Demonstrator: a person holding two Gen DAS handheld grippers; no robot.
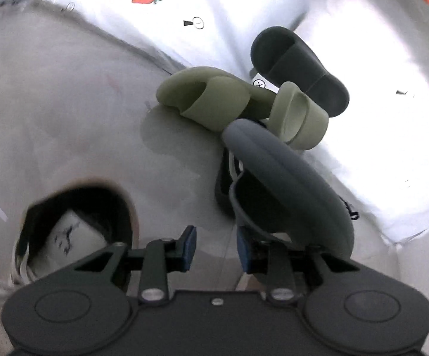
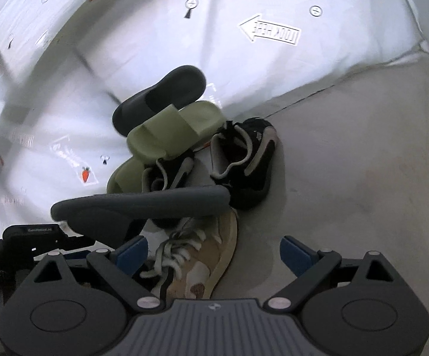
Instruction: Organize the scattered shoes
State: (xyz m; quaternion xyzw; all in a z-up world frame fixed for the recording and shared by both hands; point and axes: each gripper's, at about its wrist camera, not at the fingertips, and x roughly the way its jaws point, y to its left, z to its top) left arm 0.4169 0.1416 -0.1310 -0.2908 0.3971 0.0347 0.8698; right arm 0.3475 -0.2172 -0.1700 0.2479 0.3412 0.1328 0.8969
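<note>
A grey slide [image 1: 288, 187] stands on its edge against the right finger of my left gripper [image 1: 216, 249]. The jaws stand a little apart and only floor shows between the blue pads. In the right wrist view the same grey slide [image 2: 140, 201] lies across the pile beside the left gripper [image 2: 21, 237]. Behind it are two green slides [image 2: 172, 130] [image 2: 125, 175], a dark slide [image 2: 158, 98] and two black sneakers [image 2: 244, 160] [image 2: 170, 175]. My right gripper [image 2: 214, 255] is wide open over a tan laced sneaker [image 2: 211, 267]. A pale sneaker [image 1: 75, 216] sits left of the left gripper.
A white sheet [image 2: 273, 68] printed with carrots, small marks and an arrow label covers the ground behind the pile. Grey concrete floor [image 2: 362, 163] stretches to the right of the shoes. The sheet's edge [image 1: 155, 56] runs diagonally just behind the green slides [image 1: 205, 98].
</note>
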